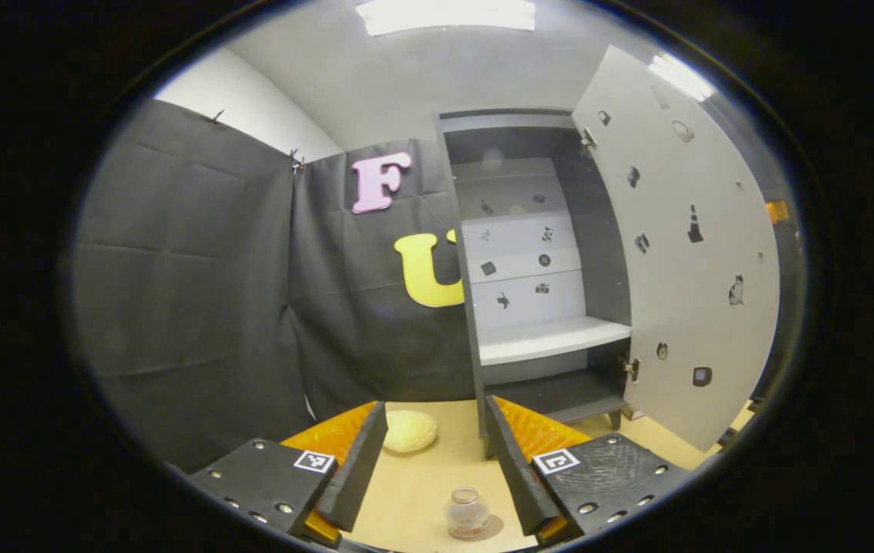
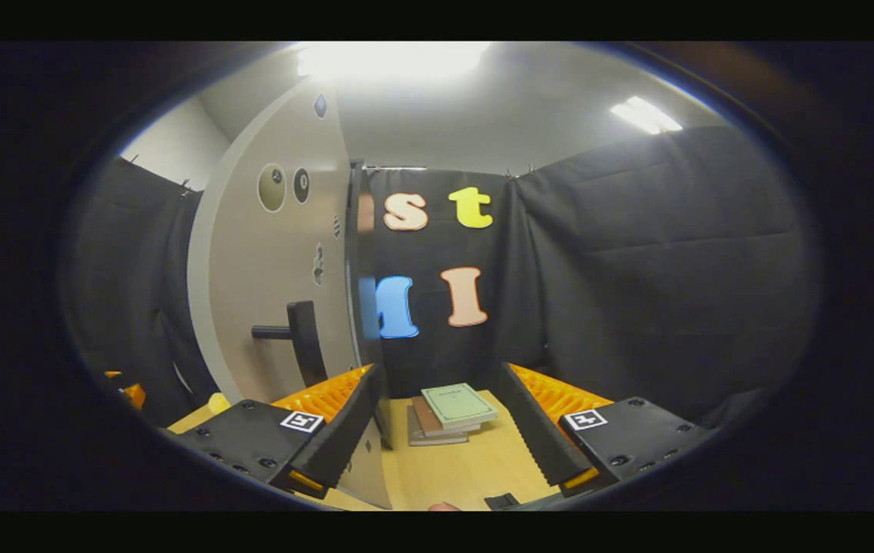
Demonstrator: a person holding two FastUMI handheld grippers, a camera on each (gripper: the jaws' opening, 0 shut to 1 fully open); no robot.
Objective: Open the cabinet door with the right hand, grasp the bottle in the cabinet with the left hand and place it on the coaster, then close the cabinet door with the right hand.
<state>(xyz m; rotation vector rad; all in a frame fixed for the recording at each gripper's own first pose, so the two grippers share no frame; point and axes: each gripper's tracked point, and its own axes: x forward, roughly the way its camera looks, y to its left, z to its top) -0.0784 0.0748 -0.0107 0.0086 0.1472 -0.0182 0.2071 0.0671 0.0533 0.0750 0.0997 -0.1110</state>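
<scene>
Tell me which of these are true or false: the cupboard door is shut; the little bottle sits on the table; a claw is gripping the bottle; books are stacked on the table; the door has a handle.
1. The cabinet door is shut. False: it stands wide open.
2. The bottle sits on the table. True, on a coaster.
3. The left claw grips the bottle. False: it is open, the bottle standing free between its fingers.
4. Books are stacked on the table. True.
5. The door has a handle. True.
</scene>
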